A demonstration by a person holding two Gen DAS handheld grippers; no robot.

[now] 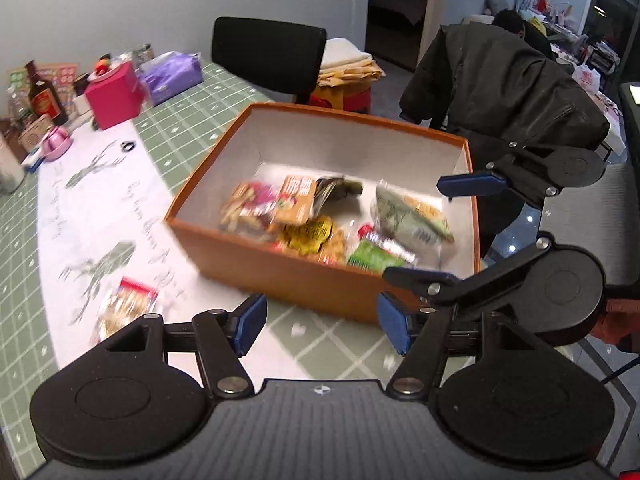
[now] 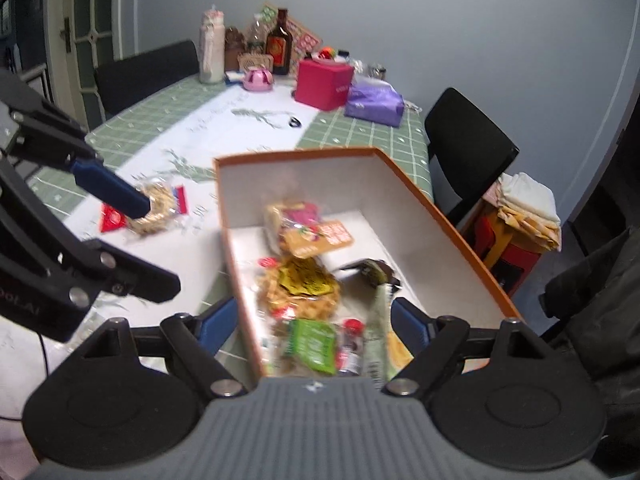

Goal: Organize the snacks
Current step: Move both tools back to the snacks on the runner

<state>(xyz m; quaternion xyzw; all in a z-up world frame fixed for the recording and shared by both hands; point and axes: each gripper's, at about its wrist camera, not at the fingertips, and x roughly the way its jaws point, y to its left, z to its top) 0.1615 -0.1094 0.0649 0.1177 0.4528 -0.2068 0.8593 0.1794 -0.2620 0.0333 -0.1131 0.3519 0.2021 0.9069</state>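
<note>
I hold a two-finger claw in each hand over a green checked tablecloth (image 1: 188,132). My left gripper (image 1: 322,326) is spread wide and empty, hovering just in front of the near wall of an orange cardboard box (image 1: 280,276). My right gripper (image 2: 312,320) is also spread apart and empty; it sits at the box's near end, one finger outside the wall and one over the inside.

The box already holds a loose pile of snack packets: a yellow-labelled cracker bag (image 2: 298,284), a green packet (image 2: 312,344), an orange packet (image 2: 320,238) and a long pale green wrapper (image 1: 412,216). One snack is still out: a clear bag of round biscuits (image 2: 156,210) with a red label, lying on the white table runner (image 1: 116,208) left of the box, near my left claw.

The likely trouble, as I judge it: the biscuit bag is crinkly and slack, so a pinch on the film alone could slip or crush the biscuits. Both views are blurred, so aim is uncertain. Carrying the bag low could knock the box wall, and my two claws are close enough to collide.

Farther back stand a pink box (image 2: 324,82), a purple tissue pack (image 2: 374,102), a dark bottle (image 2: 279,46) and a pink dish (image 2: 258,79), well apart from my work. A black chair (image 1: 268,56) sits beyond the table.
</note>
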